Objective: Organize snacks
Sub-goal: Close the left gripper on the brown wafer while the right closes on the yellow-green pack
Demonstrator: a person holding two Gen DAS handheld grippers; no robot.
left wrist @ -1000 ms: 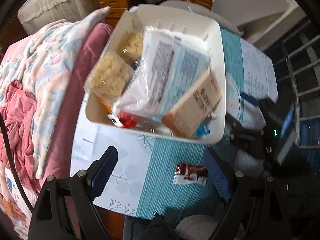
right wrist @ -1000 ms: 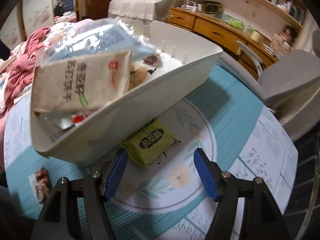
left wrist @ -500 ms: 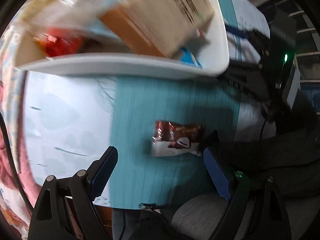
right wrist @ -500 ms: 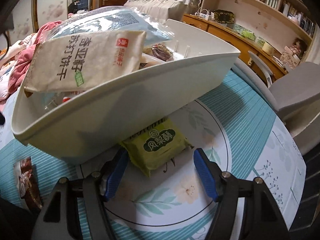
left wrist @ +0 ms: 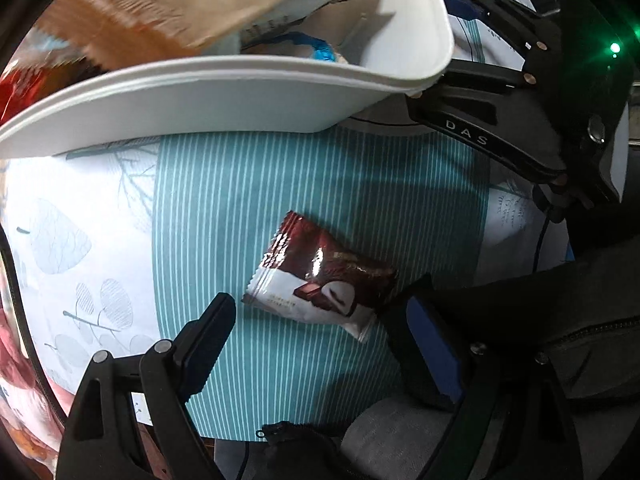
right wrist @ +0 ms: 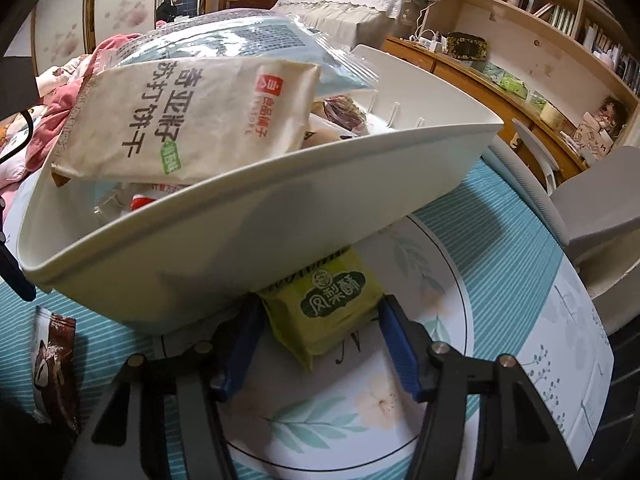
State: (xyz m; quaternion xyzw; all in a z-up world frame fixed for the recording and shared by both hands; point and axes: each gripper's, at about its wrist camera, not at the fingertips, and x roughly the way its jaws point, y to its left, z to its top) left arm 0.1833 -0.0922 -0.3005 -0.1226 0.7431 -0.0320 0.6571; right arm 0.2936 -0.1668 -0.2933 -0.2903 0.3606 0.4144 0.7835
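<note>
A brown-and-white chocolate packet point(left wrist: 320, 276) lies flat on the teal striped tablecloth point(left wrist: 280, 184). My left gripper point(left wrist: 320, 324) hangs just over it, open, a finger on either side of its near edge and not touching. A green snack packet point(right wrist: 324, 300) lies half under the white bin point(right wrist: 240, 248). My right gripper point(right wrist: 320, 336) straddles it with jaws closing, pads at its edges but not squeezing. The bin point(left wrist: 224, 96) holds a beige cracker bag point(right wrist: 188, 128) and a clear blue bag point(right wrist: 240, 40). The chocolate packet point(right wrist: 56, 360) also shows at lower left.
Pink blankets point(right wrist: 60, 120) are heaped beyond the table's left side. A grey chair point(right wrist: 592, 208) stands at the right, wooden shelves point(right wrist: 520, 40) behind. The right tool's black body point(left wrist: 520, 120) sits beside the bin. Dark clothing point(left wrist: 560, 340) and the table's near edge lie under my left gripper.
My left gripper has come down and nearer to the chocolate packet, which now fills the space between its fingers. My right gripper's jaws have narrowed around the green packet.
</note>
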